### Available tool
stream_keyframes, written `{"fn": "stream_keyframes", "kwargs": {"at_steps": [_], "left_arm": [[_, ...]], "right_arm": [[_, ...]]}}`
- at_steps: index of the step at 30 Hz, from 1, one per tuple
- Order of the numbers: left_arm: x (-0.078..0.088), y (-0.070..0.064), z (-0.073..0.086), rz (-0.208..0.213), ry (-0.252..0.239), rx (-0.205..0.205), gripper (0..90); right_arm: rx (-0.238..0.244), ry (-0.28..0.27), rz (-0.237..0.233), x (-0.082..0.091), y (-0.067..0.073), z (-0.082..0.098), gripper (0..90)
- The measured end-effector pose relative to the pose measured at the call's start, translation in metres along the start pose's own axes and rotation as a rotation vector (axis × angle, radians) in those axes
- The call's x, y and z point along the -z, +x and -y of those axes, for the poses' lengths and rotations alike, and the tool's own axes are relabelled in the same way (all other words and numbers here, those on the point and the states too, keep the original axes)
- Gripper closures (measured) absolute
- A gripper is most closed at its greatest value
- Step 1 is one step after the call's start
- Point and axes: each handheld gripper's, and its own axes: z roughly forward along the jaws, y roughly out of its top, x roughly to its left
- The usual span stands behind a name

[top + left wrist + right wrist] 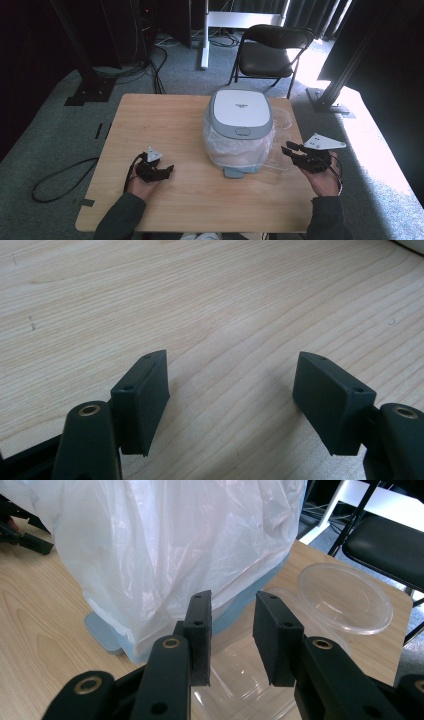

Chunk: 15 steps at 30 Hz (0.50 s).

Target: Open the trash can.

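- On the desk (pixel 165 120), mid-way, sits a pedal bin (pixel 240 127) draped in a clear bag (pixel 165 550).
- Left gripper (pixel 230 400): fingers spread wide, nothing between them, low over bare wood.
- Right gripper (pixel 232 630): fingers parted narrowly, ungrasping, beside a clear plastic container (pixel 345 597).

Dark green sleeves (pixel 122 215), black hand-held gripper (pixel 155 171) jaws, brass screws, grey plate (pixel 324 141)

- A small dark mark, perhaps a logo, sits on the white lid of the pedal bin (pixel 240 107) in the high view; it is too small to read.
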Motion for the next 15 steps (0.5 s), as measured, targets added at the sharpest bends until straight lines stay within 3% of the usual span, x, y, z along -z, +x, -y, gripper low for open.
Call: {"fn": "stream_keyframes", "kwargs": {"at_steps": [11,15], "left_arm": [[0.000,0.000,0.000,0.000,0.000,0.000,30.8],[0.000,0.000,0.000,0.000,0.000,0.000,30.8]], "right_arm": [[0.030,-0.029,-0.012,0.006,0.006,-0.015,68.0],[0.024,-0.047,-0.043,0.007,0.007,-0.018,68.2]]}}
